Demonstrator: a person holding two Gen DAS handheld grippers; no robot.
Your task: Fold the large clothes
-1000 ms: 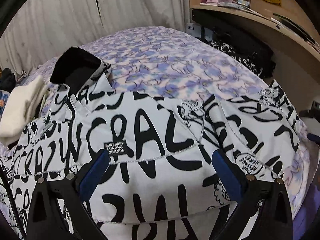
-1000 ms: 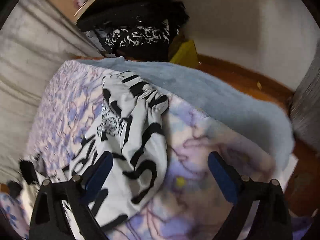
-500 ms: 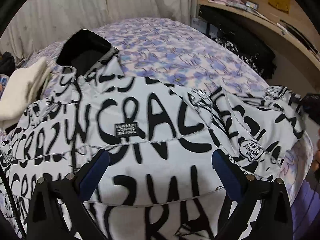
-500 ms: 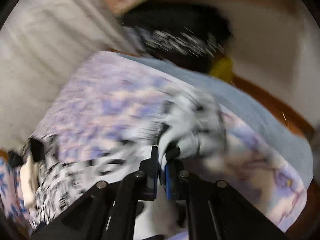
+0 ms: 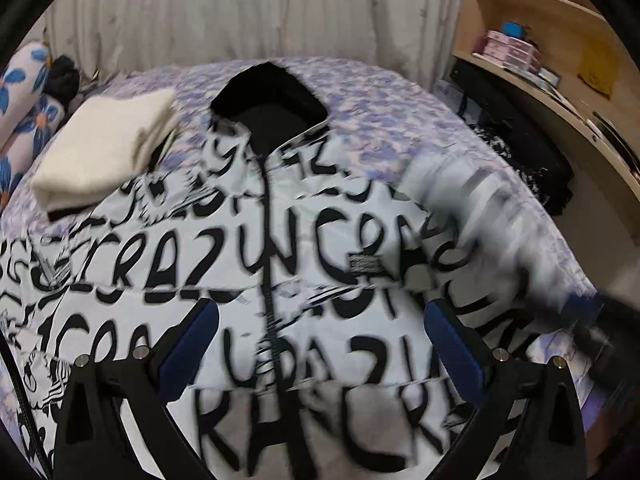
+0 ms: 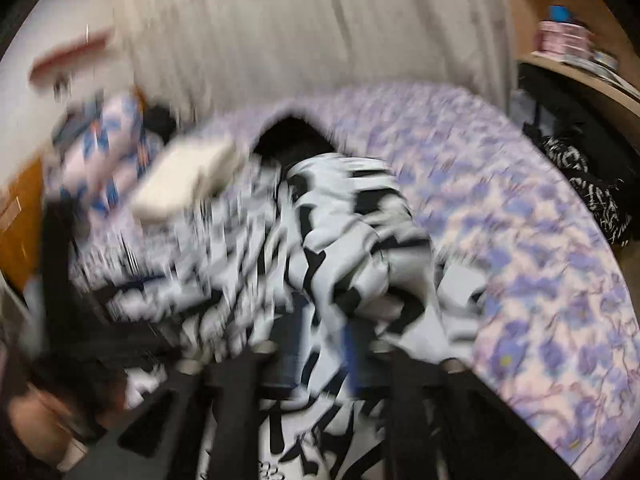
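jacket (image 5: 304, 280): spread flat on bed (image 5: 392, 96), black collar far end
sleeve (image 6: 352, 232): thrown over jacket middle, blurred
left gripper (image 5: 320, 344): spread wide above jacket, nothing between
right gripper (image 6: 320, 344): jaws opening, sleeve cloth between
cream fold (image 5: 104, 156): on jacket's left shoulder
shelf (image 5: 560, 64): right of bed

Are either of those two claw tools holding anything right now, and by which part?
The left tool holds nothing. The right tool is opening with the jacket's sleeve between its pads; the blur hides whether they grip.

2 wrist views, close, angled down; share bed (image 5: 380, 92).
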